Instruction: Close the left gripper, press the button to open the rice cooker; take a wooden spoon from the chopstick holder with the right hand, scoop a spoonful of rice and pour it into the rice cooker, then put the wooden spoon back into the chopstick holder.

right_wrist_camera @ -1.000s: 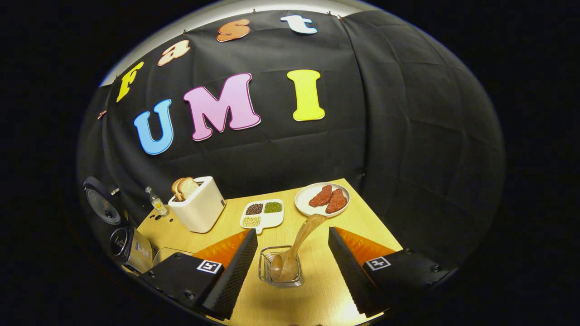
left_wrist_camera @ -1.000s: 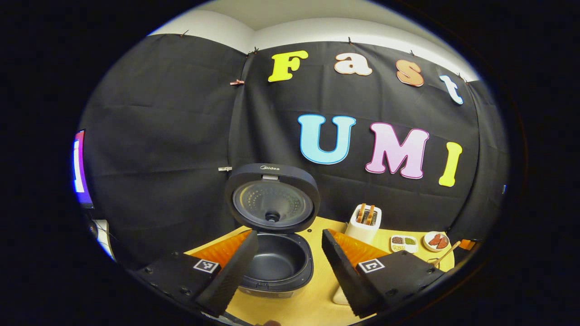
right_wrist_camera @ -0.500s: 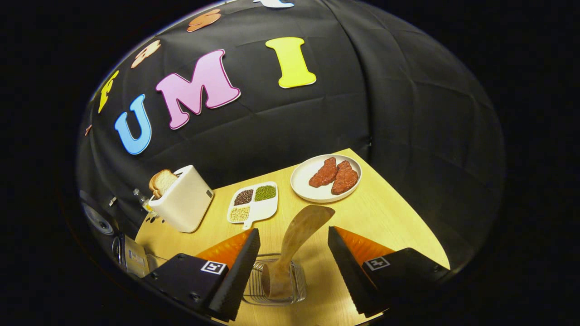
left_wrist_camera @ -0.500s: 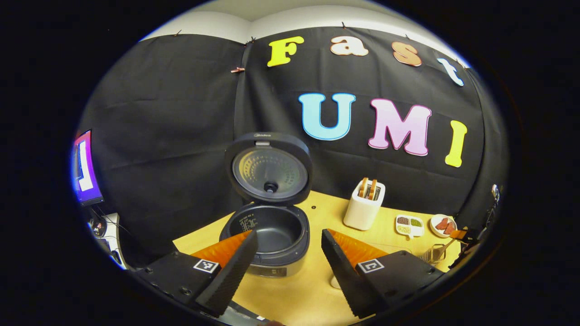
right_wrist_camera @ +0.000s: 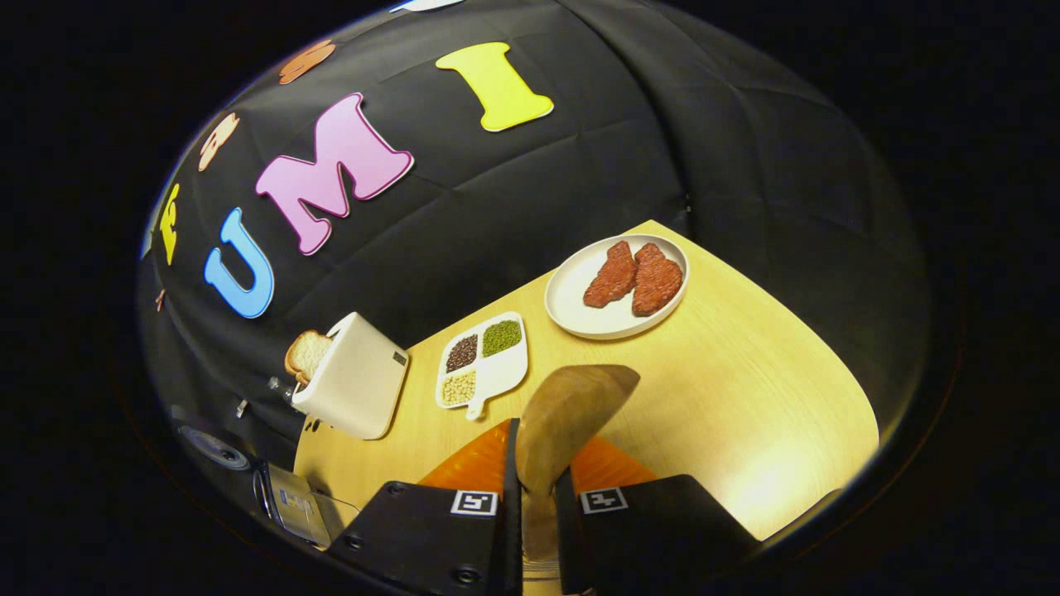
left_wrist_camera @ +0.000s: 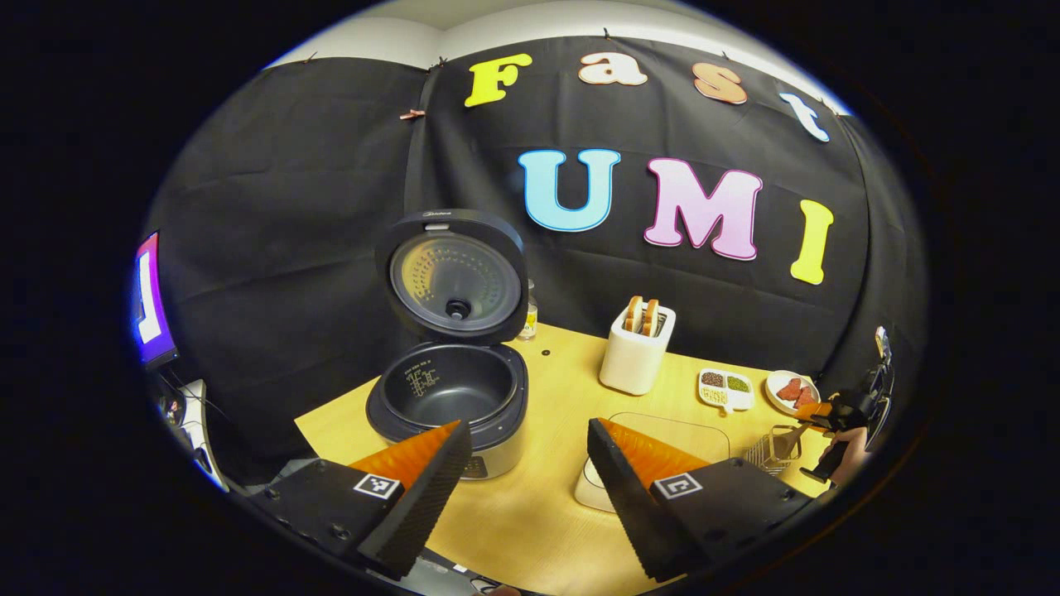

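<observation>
Right gripper [right_wrist_camera: 537, 484]: fingers pinched on the wooden spoon [right_wrist_camera: 563, 418] handle, its broad end rising past them. Left gripper [left_wrist_camera: 522, 451]: jaws wide, holding nothing, above the pale wood table [left_wrist_camera: 530, 521]. Rice cooker [left_wrist_camera: 447, 397] just beyond, lid upright, pot dark; lid lettering too small to read. Toaster [right_wrist_camera: 352, 385], divided grain dish [right_wrist_camera: 484, 364], plate [right_wrist_camera: 580, 310] of red patties farther back. Black cloth walls.

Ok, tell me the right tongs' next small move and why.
Probably lift straight up. The right tongs are shut on the wooden spoon, whose lower end sits in the chopstick holder. The rice cooker already stands open, so freeing the spoon comes first.
</observation>
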Demonstrator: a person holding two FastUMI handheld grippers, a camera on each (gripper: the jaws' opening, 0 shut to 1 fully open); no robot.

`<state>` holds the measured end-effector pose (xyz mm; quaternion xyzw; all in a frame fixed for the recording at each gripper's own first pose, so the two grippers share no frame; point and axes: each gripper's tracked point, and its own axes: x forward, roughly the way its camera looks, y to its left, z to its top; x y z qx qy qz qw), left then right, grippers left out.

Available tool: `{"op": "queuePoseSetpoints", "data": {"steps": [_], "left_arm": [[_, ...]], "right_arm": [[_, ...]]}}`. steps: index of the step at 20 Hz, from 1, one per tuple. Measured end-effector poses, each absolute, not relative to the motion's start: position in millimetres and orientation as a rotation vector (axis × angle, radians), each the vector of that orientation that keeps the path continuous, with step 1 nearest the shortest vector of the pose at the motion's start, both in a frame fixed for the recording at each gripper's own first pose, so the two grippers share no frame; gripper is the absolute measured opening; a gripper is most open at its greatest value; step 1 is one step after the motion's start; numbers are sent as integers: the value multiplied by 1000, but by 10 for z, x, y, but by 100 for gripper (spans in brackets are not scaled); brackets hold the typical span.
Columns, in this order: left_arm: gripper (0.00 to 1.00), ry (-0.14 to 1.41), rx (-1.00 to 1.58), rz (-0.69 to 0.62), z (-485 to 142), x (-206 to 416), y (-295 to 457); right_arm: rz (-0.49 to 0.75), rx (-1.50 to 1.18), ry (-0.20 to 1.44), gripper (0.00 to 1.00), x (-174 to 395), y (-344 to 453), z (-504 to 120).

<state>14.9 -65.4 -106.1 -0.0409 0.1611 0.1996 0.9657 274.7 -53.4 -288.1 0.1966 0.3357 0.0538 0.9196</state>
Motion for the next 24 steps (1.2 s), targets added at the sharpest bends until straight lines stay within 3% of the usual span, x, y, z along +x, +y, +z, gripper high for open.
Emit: {"op": "queuePoseSetpoints", "data": {"steps": [3,16,24], "left_arm": [[95,325,-107,397,-1092,130,-660],[95,283,-135,361,-1110,-162,172],[96,287,-211,322,-1278,-446,718]], "right_arm": [[138,371,649,17,2656,-548,-2599],[129,421,416,16,2341,-166,-1249],[272,375,375,16,1830,898,-954]]}}
